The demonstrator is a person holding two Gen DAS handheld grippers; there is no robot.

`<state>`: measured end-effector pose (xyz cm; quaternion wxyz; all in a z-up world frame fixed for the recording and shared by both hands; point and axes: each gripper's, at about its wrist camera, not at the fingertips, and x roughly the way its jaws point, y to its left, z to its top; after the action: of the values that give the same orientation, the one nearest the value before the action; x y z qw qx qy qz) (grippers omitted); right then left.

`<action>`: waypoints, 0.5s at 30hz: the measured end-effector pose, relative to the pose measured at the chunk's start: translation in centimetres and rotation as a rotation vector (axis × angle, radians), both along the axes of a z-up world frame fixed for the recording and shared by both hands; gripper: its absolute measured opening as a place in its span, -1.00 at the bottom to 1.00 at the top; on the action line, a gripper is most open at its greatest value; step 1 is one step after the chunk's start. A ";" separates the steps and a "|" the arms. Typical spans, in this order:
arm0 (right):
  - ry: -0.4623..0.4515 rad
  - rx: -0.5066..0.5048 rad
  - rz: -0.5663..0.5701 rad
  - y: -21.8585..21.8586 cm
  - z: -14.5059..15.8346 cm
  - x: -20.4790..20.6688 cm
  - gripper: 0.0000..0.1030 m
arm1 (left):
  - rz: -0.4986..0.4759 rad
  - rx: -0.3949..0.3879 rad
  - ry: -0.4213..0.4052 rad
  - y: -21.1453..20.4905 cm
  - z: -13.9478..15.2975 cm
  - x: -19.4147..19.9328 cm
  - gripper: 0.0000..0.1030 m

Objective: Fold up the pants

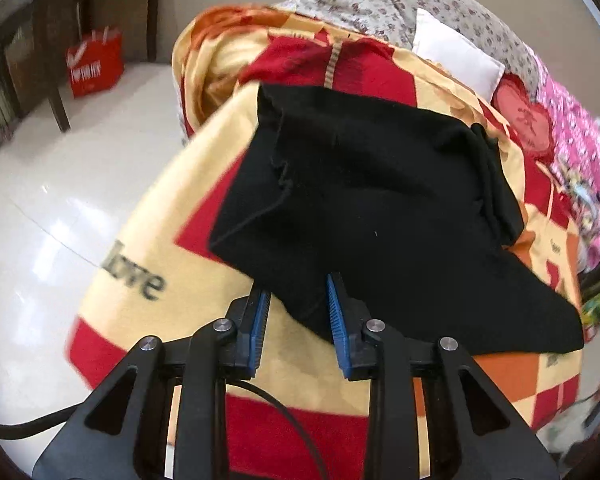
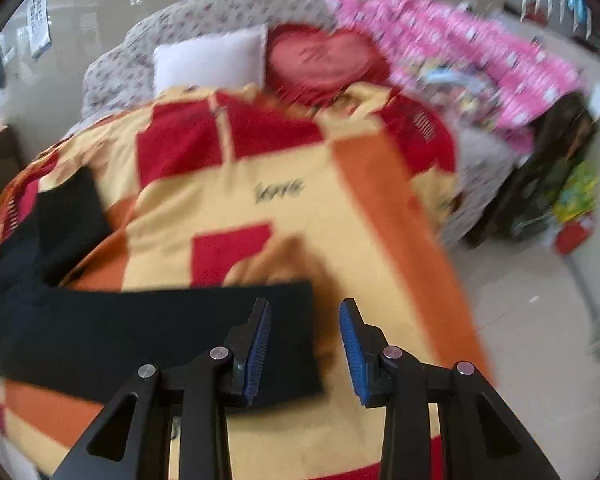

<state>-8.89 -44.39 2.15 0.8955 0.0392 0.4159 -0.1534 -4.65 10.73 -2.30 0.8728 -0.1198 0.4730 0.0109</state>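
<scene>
Black pants (image 1: 372, 200) lie on a red, yellow and orange blanket (image 1: 172, 216) on a bed. In the left wrist view, my left gripper (image 1: 298, 292) is open, its blue-padded fingers on either side of the near edge of the pants. In the right wrist view, one black leg (image 2: 160, 336) stretches across the blanket (image 2: 340, 208) to the left. My right gripper (image 2: 306, 320) is open over the leg's end, its left finger above the cloth and its right finger above the blanket. This view is blurred.
A white pillow (image 1: 456, 52), a red heart cushion (image 1: 520, 112) and a pink quilt (image 1: 580, 168) lie at the bed's far side. White tiled floor (image 1: 60, 200) is to the left, with a red bag (image 1: 96, 62) and a dark wooden table (image 1: 60, 20).
</scene>
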 end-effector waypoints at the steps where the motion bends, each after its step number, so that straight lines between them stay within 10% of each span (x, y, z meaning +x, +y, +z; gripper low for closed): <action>1: -0.016 -0.003 0.004 0.2 0.7 -0.1 -0.36 | -0.009 0.028 -0.008 -0.1 0.6 -0.2 -0.47; 7: -0.070 0.151 0.287 6.3 2.0 2.4 -0.33 | -0.024 0.158 -0.097 -0.1 3.9 -1.6 -0.38; 15: 0.099 0.203 0.527 15.9 -4.7 6.8 -0.33 | -0.038 0.046 -0.136 -1.3 3.5 1.1 -0.02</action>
<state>-2.04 -28.50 -2.51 0.8746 0.0118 0.4683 0.1254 -3.60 9.44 1.24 0.9056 -0.0911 0.4142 -0.0029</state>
